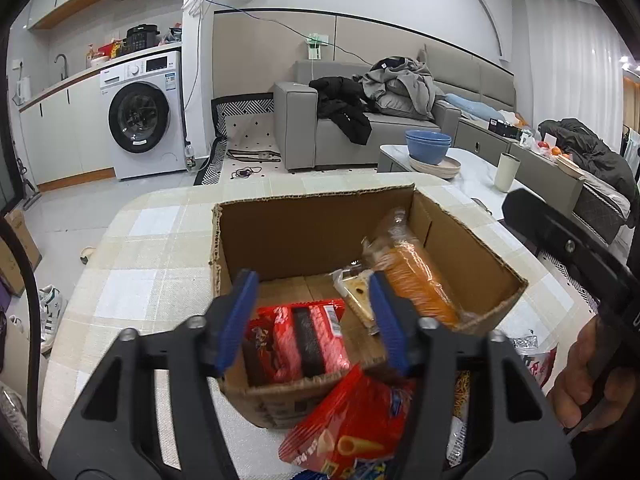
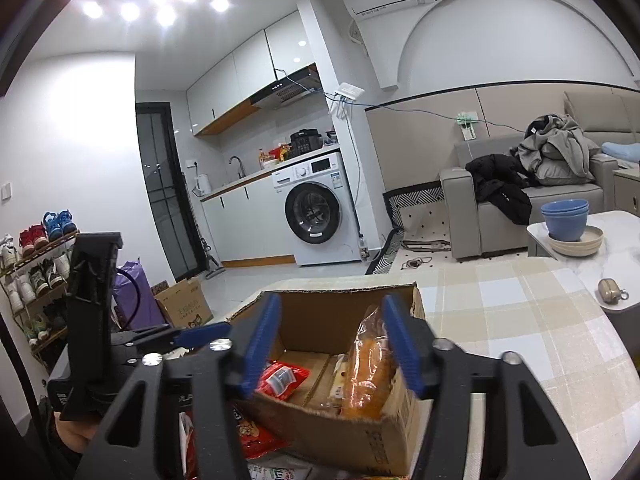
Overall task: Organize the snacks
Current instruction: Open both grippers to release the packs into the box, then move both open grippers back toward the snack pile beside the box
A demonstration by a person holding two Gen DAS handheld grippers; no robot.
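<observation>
An open cardboard box [image 1: 320, 232] stands on the checked tablecloth [image 1: 152, 264]. Inside it lie a red snack packet [image 1: 298, 340], a clear-wrapped cake wedge [image 1: 356, 292] and an orange bread loaf [image 1: 416, 280] in a clear bag that leans on the right wall. My left gripper [image 1: 314, 312] hovers over the box's near edge, open, with nothing between its blue pads. A red snack bag [image 1: 356, 428] lies in front of the box beneath it. My right gripper [image 2: 330, 346] is open too, above the box [image 2: 340, 432], looking at the loaf [image 2: 368, 376] and packet [image 2: 280, 380].
More red bags [image 2: 248, 436] sit before the box. Blue bowls on plates [image 1: 428, 146], a cream cup [image 1: 506, 172] and a small pouch [image 2: 610, 290] stand on the adjoining white table. A hand [image 1: 580, 380] holds the right tool. The table edge curves at far left.
</observation>
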